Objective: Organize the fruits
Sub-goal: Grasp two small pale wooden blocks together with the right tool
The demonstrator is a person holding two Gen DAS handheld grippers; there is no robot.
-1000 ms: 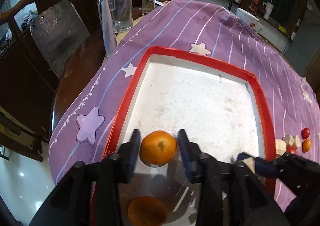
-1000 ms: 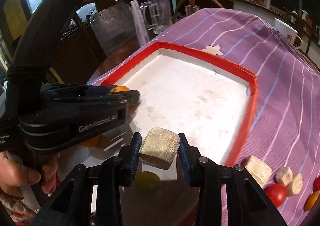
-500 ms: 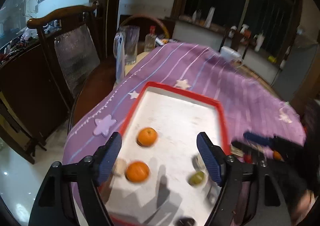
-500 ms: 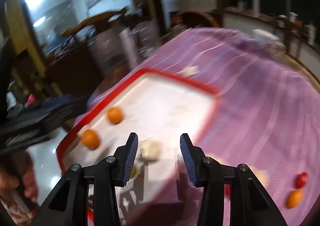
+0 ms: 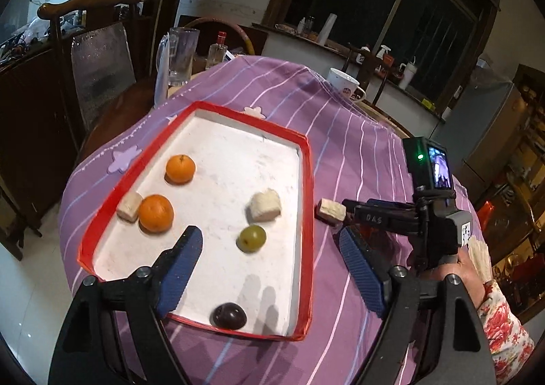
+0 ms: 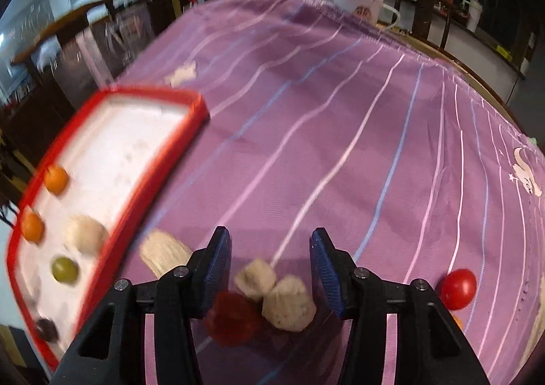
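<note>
A red-rimmed white tray [image 5: 308,180] lies on the purple cloth. In it are two oranges [image 5: 180,169] [image 5: 156,213], two pale chunks [image 5: 265,205] [image 5: 129,206], a green grape [image 5: 251,238] and a dark fruit [image 5: 229,315]. My left gripper [image 5: 272,259] is open and empty, raised above the tray's near end. My right gripper [image 6: 269,269] is open and empty over two pale chunks [image 6: 255,277] [image 6: 289,303] and a red fruit [image 6: 233,318] on the cloth right of the tray [image 6: 153,160]. Another pale chunk [image 6: 163,252] lies by the tray's rim, a red tomato [image 6: 458,288] further right.
A white mug [image 5: 344,83] stands at the table's far edge. A glass mug [image 5: 182,54] and a small bottle [image 5: 218,51] stand at the far left, a wooden chair [image 5: 95,54] beyond. The right gripper's body [image 5: 429,201] hovers right of the tray.
Both grippers opened and pulled back. The left let go of an orange and the right let go of a pale chunk, both now in the tray. The right swung rightward over the loose pieces.
</note>
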